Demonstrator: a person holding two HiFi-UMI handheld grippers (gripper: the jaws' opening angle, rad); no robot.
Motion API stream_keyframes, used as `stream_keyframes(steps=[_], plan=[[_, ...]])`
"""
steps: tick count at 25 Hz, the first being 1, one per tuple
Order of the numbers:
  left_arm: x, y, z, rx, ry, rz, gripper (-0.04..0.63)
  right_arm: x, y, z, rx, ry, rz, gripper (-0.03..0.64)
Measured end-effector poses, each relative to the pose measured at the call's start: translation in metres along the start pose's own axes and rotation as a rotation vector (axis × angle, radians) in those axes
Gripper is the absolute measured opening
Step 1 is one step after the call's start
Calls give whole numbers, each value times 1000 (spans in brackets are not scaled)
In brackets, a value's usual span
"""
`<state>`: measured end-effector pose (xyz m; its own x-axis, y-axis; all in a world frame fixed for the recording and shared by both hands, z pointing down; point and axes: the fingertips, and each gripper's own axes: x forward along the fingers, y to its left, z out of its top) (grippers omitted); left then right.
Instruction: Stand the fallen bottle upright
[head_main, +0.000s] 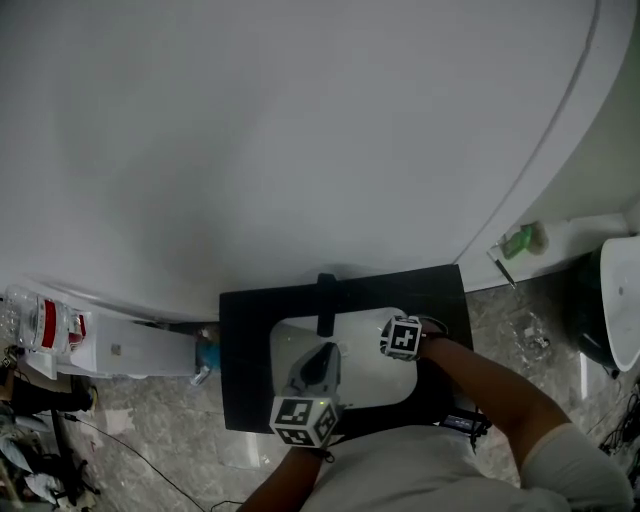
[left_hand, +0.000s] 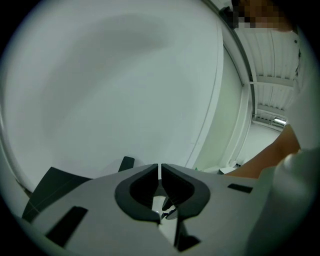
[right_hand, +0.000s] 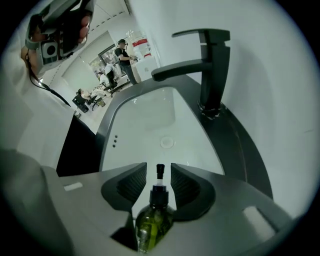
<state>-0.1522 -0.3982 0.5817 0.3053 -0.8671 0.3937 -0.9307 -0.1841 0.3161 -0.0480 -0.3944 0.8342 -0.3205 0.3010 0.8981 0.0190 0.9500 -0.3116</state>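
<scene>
From the head view we get the layout: a black table (head_main: 245, 335) with a white sink (head_main: 385, 385) sunk into it, and both marker cubes over that basin, the left one (head_main: 303, 420) nearer us, the right one (head_main: 402, 337) close to the far rim. We cannot find the bottle from up here; the right cube covers that spot.

The right gripper view fills that in. The bottle (right_hand: 152, 222) sits inside the right claw (right_hand: 159, 169), lengthwise along the jaws. Its rounded, clear body holds olive-green liquid. Its black collar and thin black pump stem point out past the ribbed dark pads (right_hand: 134, 182) towards the basin. The jaws stand a little apart and close in on its sides, so we read the claw as clamped on the bottle. Whether the bottle is upright or tilted, we cannot tell.

This view also shows the angular matte-black faucet (right_hand: 212, 65) rising on the right. Below it are the smooth, glossy basin and its round drain (right_hand: 167, 143).

The left gripper view has none of that. Its lens looks up at a plain, curved white wall (left_hand: 110, 85), with a dark corner of the table low on the left. The left claw (left_hand: 160, 172) has its smooth dark jaws drawn together to a hairline slit, with nothing between them. A bare forearm (left_hand: 265, 160) crosses at the right edge.
</scene>
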Motion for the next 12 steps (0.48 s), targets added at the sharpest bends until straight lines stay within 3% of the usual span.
stream_keyframes(steps=[7,12], plan=[[-2,19,-7,-32,10,68,9,23,-24,-12,-46,98,-31,111],[-5,22,-8,-47,6,84,9,26,-15,-13,5,69,39,60]])
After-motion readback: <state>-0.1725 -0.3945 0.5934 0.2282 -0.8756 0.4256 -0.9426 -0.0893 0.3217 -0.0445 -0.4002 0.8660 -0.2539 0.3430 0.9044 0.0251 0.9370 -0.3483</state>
